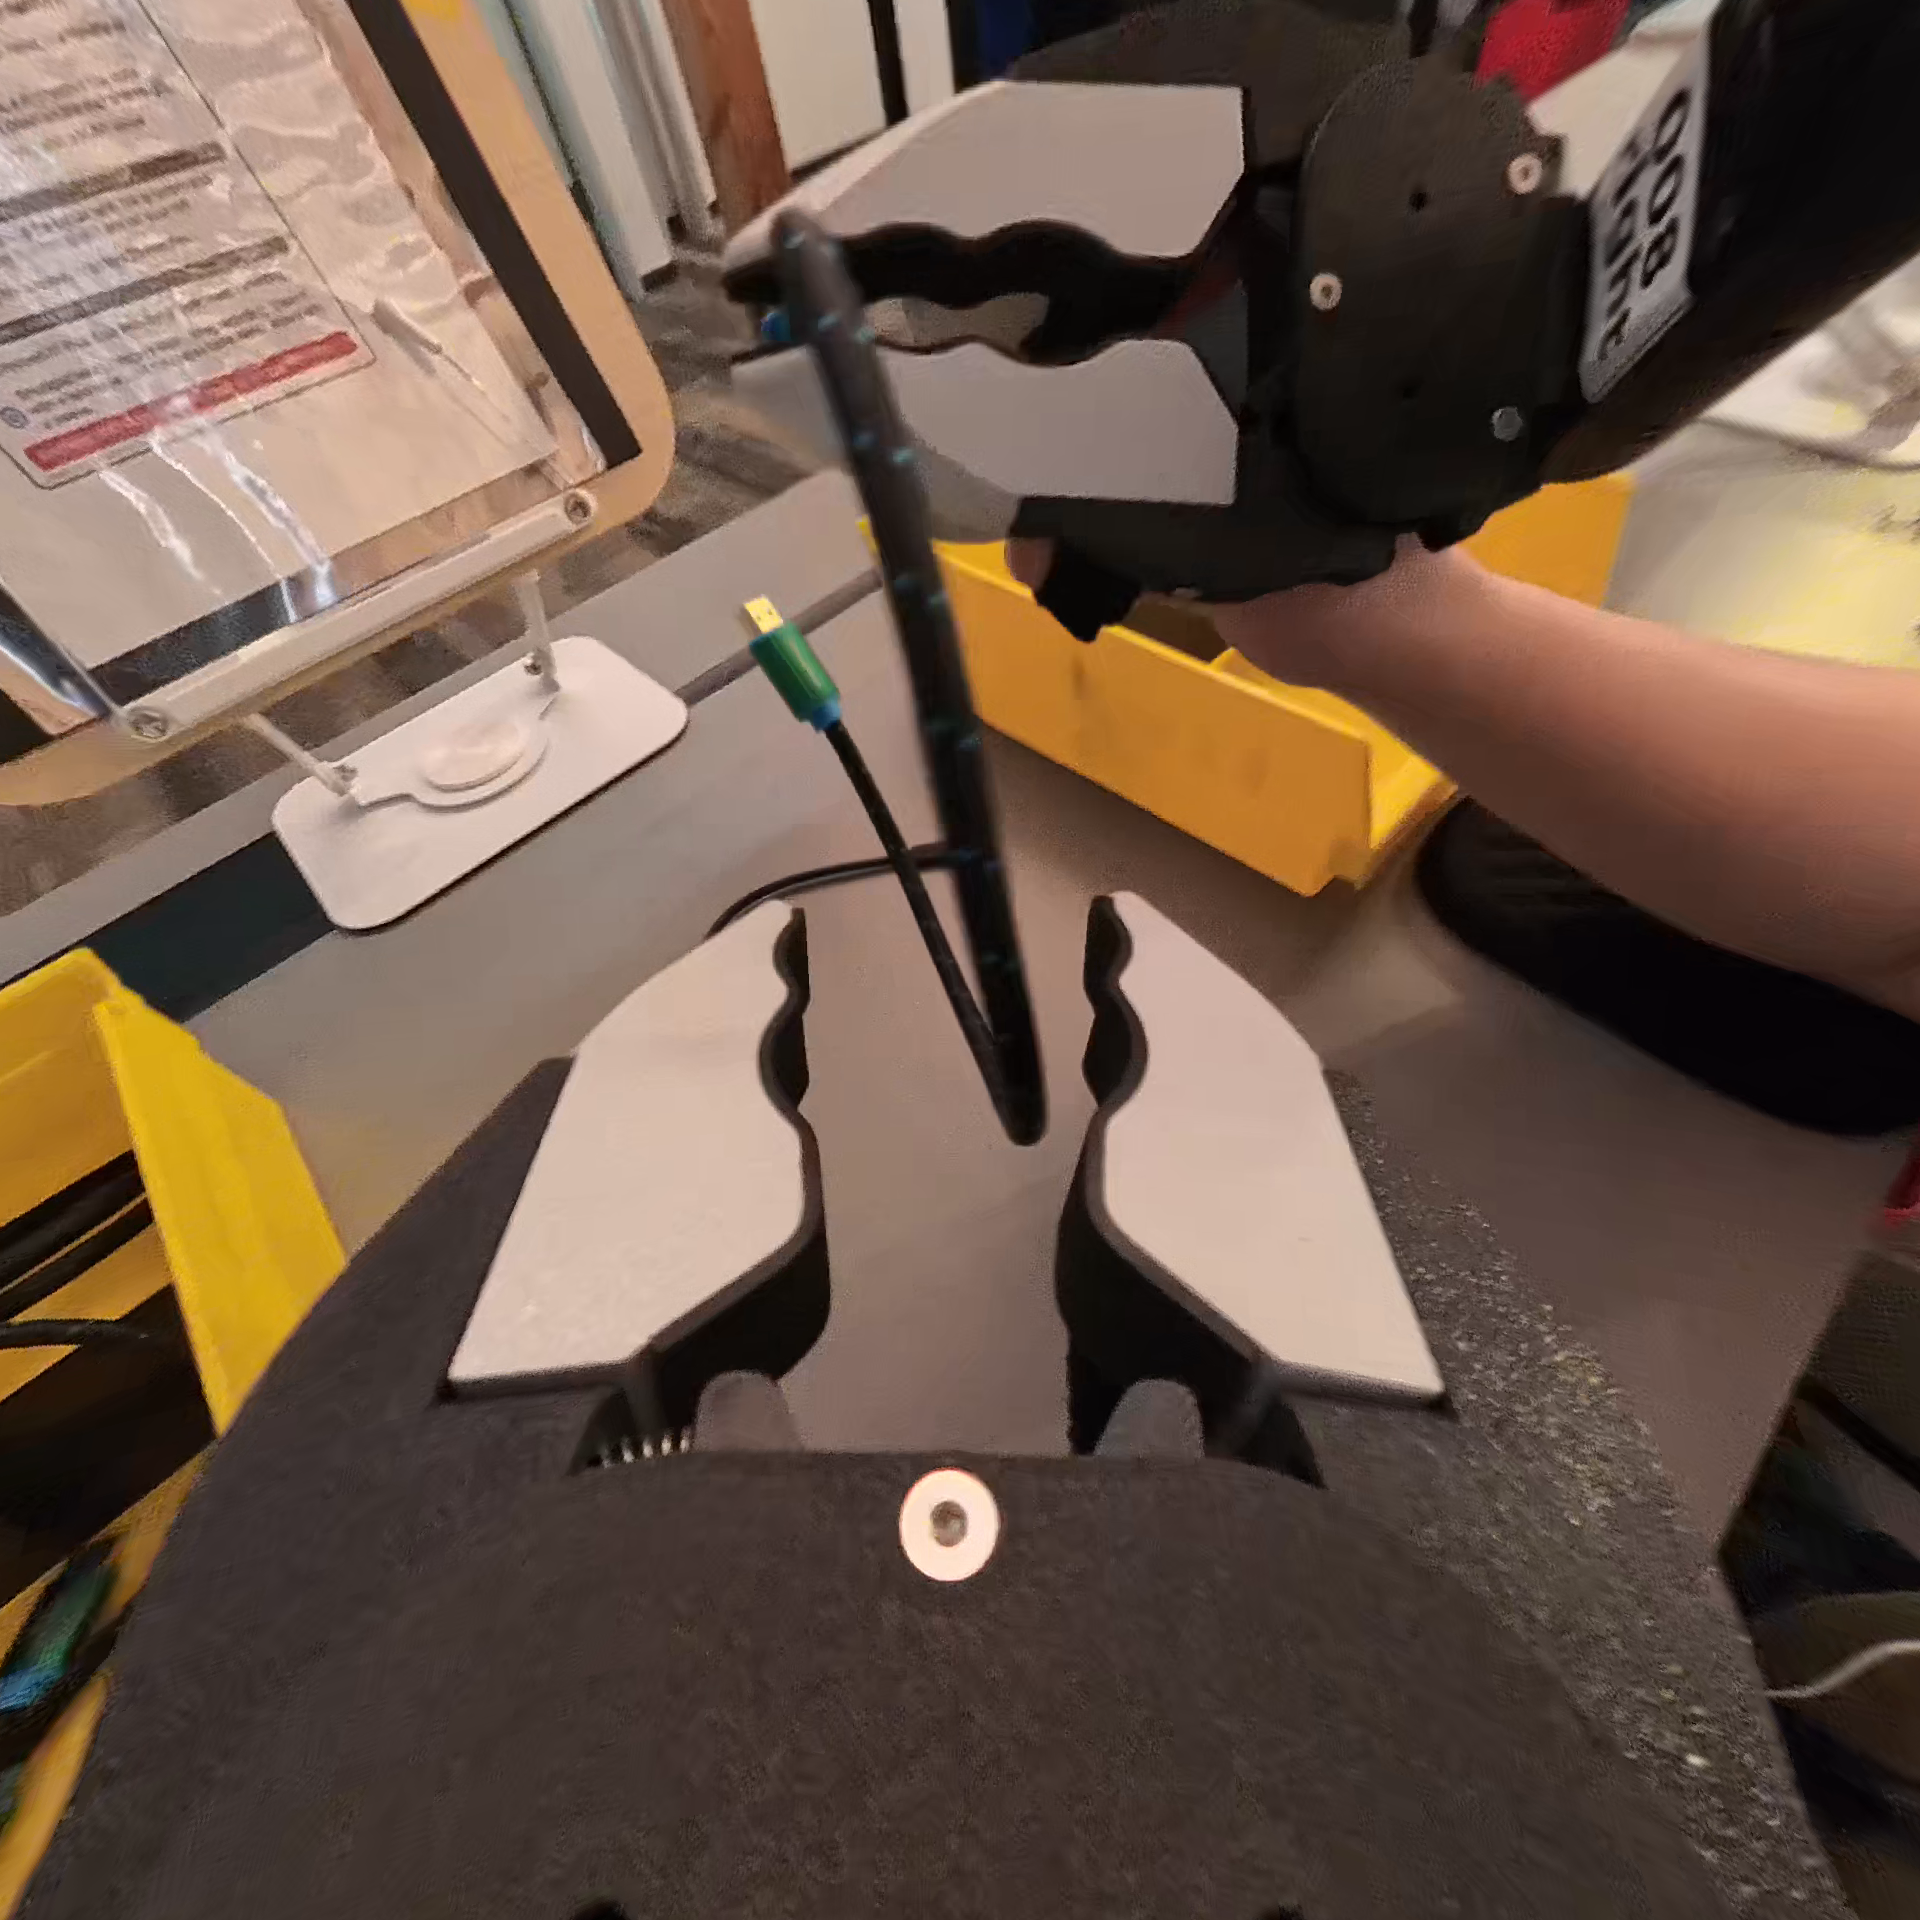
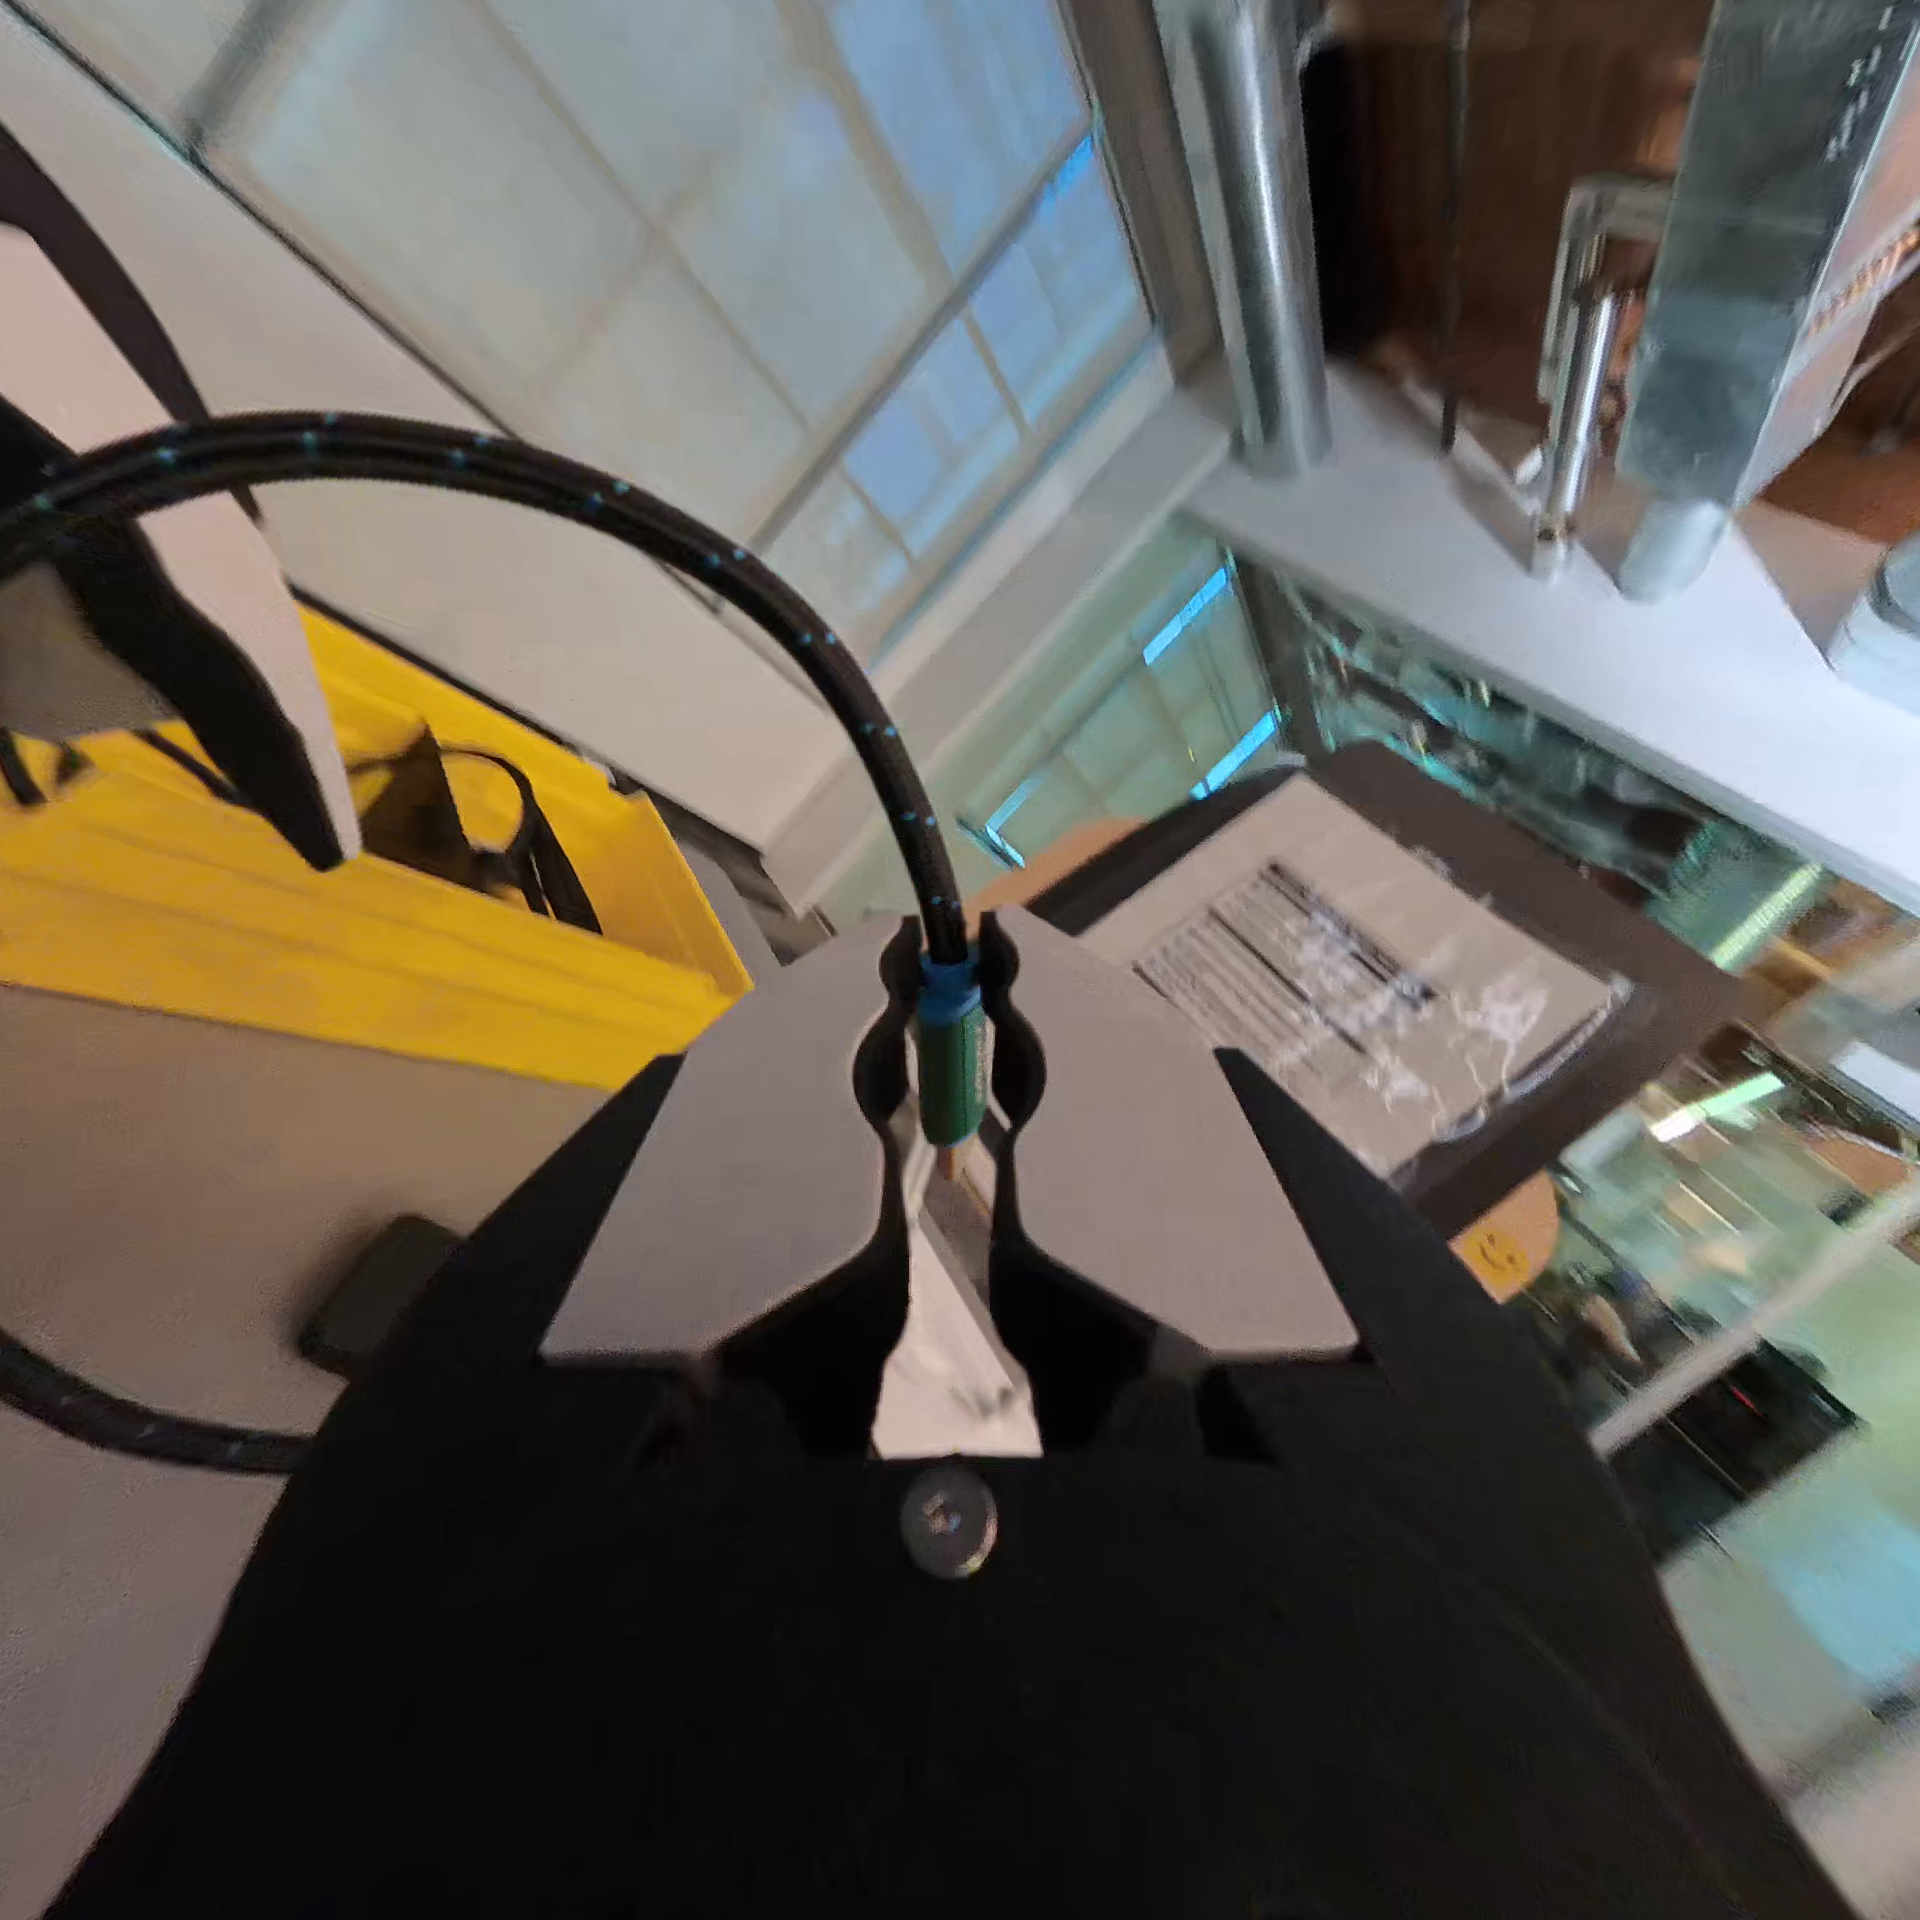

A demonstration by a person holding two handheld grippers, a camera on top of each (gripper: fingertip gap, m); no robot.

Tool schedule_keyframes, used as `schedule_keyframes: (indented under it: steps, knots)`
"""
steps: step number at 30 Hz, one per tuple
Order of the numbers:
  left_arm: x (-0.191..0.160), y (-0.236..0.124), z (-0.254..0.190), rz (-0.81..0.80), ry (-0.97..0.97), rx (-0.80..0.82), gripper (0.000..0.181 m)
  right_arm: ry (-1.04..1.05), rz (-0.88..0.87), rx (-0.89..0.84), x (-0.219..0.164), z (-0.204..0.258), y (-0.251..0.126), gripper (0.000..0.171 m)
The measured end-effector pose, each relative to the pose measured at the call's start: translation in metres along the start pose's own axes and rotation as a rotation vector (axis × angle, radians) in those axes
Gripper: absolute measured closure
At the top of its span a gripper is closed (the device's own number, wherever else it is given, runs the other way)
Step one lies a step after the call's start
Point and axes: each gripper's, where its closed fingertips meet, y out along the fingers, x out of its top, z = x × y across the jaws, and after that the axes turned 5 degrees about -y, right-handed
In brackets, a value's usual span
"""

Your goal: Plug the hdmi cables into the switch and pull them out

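Grey desk (image 1: 1195,1039) carries two yellow plastic bins (image 1: 1174,717), one each side. The left tool (image 1: 945,997) stands wide open, holding nothing, the black braided HDMI cable (image 1: 935,665) looping between its fingers. The right tool (image 2: 940,997) is clamped on the cable's green plug (image 2: 951,1070), raised above the desk; the other green plug (image 1: 790,670) pokes up free.

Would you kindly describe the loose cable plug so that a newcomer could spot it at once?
In the left wrist view, find the framed sign on its white stand on the grey table. Right of that base, a black braided cable rises to a green plug with a gold tip, held by neither gripper.
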Motion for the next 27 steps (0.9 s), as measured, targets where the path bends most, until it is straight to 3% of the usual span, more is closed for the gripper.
schedule_keyframes:
  steps: [6, 9, 14, 20, 27]
  knots:
    - [0.02, -0.033, -0.021, -0.142, -0.076, -0.214, 0.116, 0.102, -0.286, 0.093, 0.034, -0.013, -0.025, 0.16]
    - [0.033, -0.053, -0.037, -0.219, -0.159, -0.409, 0.112, 0.186, -0.385, 0.119, 0.042, -0.02, -0.035, 0.16]
    - [0.055, -0.083, -0.031, -0.433, -0.313, -0.613, 0.109, 0.485, -0.65, 0.355, 0.068, -0.017, -0.058, 0.16]
    - [0.052, -0.081, -0.044, -0.433, -0.331, -0.835, 0.115, 0.7, -0.876, 0.608, 0.096, -0.004, -0.08, 0.16]
    - [0.062, -0.064, -0.068, -0.386, -0.257, -1.021, 0.118, 0.772, -0.985, 0.793, 0.121, 0.011, -0.096, 0.16]
